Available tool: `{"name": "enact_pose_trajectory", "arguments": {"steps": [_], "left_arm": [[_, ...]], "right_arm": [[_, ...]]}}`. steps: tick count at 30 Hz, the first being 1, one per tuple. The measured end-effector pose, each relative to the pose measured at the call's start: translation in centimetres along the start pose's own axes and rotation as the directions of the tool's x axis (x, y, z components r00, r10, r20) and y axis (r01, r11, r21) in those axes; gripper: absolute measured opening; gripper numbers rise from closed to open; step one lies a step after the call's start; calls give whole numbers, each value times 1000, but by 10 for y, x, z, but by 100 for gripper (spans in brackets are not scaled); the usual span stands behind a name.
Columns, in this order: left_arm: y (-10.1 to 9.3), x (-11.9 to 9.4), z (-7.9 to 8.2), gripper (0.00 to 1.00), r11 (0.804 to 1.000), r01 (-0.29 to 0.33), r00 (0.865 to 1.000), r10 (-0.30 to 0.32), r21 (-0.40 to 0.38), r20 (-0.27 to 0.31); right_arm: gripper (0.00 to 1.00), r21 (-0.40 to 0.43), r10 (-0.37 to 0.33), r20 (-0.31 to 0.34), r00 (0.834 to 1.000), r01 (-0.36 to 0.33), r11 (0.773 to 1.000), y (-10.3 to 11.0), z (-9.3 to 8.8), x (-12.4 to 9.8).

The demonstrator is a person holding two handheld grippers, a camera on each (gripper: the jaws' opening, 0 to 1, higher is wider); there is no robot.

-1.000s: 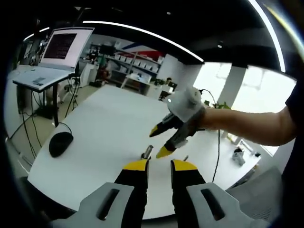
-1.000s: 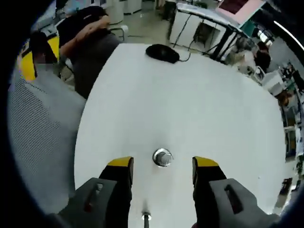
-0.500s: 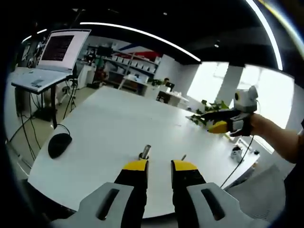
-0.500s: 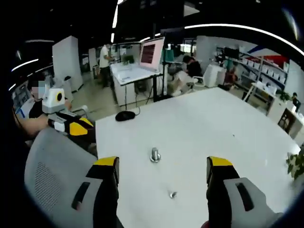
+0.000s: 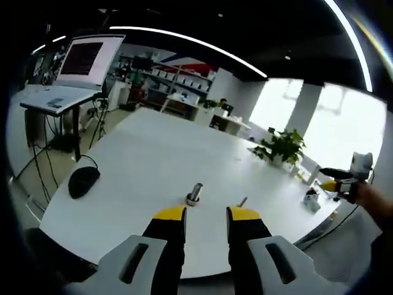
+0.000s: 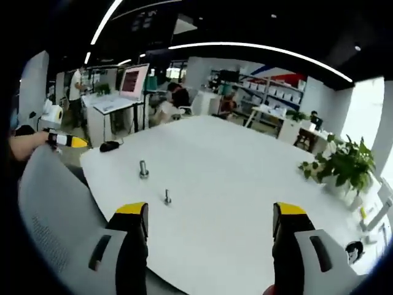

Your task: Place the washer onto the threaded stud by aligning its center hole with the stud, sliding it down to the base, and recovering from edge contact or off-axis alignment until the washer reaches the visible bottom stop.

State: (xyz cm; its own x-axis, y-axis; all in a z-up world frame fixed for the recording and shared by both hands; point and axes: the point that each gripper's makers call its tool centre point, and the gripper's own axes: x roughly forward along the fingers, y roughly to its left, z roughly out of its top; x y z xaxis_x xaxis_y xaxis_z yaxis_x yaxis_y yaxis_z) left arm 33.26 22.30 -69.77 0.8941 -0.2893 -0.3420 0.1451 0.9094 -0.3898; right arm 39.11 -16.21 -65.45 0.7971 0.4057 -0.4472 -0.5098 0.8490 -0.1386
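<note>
1. The left gripper (image 5: 206, 213), with yellow-tipped black jaws, has its jaws close together with a narrow gap and nothing held between them; it hangs above the near edge of the white table (image 5: 153, 153).
2. Just past its tips stands the upright metal threaded stud with a wide collar at its foot (image 5: 194, 194); whether that collar is the washer I cannot tell.
3. A smaller, thin metal bolt (image 5: 242, 201) stands just to the right of the stud, apart from it.
4. Farther left on the table lies a black computer mouse (image 5: 83, 182) with its cable.
5. The right gripper (image 6: 210, 212) has its jaws wide apart and empty, well back from the table.
6. In the right gripper view the stud (image 6: 143, 169) and the small bolt (image 6: 167, 196) stand near each other on the tabletop, ahead and left of the jaws.
7. A green potted plant (image 6: 342, 166) sits at the table's right edge.
</note>
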Motion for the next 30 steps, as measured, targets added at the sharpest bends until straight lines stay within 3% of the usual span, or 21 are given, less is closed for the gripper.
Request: {"name": "enact_pose_trajectory", "arguments": {"steps": [4,8,12,16,19,21,25,30], "left_arm": [[5,-2,0,29,999,-24,1000,25,-25,8],[7,-2,1,32,999,-32,999,33,-24,17],[9,-2,1,32,999,-42,999,43,-20,15],[11,-3,1,35,998,-56,998,56,-17,24],[11,-3,0,35,998,-55,998,55,-13,15],[13,-4,-2,34,998,-62,998,62,-14,18],[17,-5,2,34,997,-64,997,65,-42,44],[10,-3,-4,34,999,-43,999,43,-21,7]], "right_arm": [[85,18,-17,0,1000,17,1000,2,-18,-14],[85,138,-6,24,1000,2,990,13,-27,-18],[75,67,-34,11,999,33,997,13,-37,-16],[78,149,-7,32,999,2,989,14,-41,-13],[77,140,-8,-33,999,13,990,16,-58,-7],[77,201,3,-59,998,9,979,20,-70,-3],[76,221,-17,-44,999,26,975,16,-68,-3],[75,170,-27,-67,997,38,985,15,-67,0]]}}
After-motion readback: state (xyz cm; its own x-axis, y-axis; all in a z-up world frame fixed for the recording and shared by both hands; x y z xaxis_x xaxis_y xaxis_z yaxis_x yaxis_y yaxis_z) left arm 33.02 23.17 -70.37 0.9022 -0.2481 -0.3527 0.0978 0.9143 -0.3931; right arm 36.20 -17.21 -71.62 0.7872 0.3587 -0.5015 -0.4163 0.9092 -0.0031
